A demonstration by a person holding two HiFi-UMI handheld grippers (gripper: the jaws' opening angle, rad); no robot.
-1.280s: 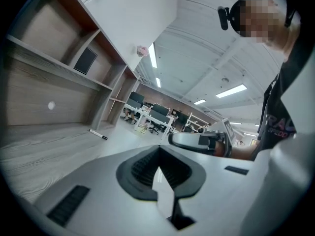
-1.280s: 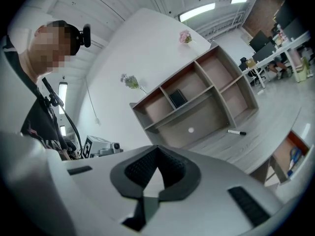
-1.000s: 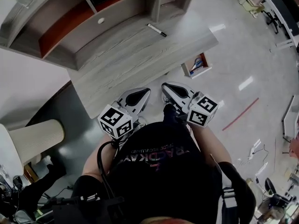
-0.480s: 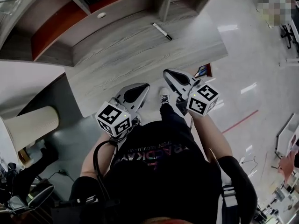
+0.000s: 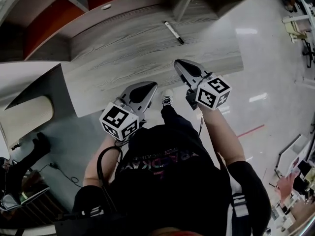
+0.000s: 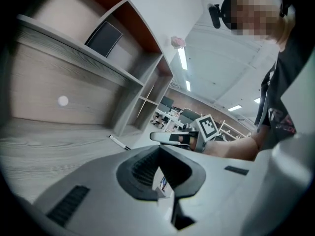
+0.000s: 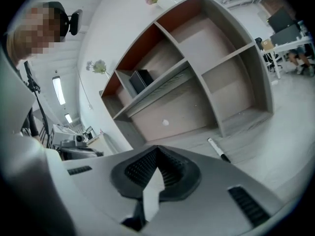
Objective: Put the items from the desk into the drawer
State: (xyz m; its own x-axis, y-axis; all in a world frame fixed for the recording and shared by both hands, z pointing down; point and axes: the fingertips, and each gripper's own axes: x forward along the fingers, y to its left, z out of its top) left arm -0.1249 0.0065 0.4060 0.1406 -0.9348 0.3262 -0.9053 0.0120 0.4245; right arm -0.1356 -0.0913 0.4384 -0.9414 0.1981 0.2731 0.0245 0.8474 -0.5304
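**Both grippers shut and empty above the desk's front edge, marker lying further back**

Head view: the person stood at the grey wood-grain desk, one gripper in each hand. The left gripper and the right gripper both pointed toward the desk, their tips over its near edge and close to each other without touching. A marker, white with a dark cap, lay on the desktop beyond the right gripper, near an upright panel of the shelf unit. A small white disc sat near the back of the desk.

Left gripper view: the left gripper's jaws were pressed together at the tips with nothing pinched between them. The marker lay on the desk ahead, well apart from the jaws. The right gripper showed to the right, its marker cube behind it.

Right gripper view: the right gripper's jaws were likewise closed on nothing. The marker lay ahead and to the right, beside the foot of the shelf divider. A dark flat thing leaned in an upper shelf compartment.
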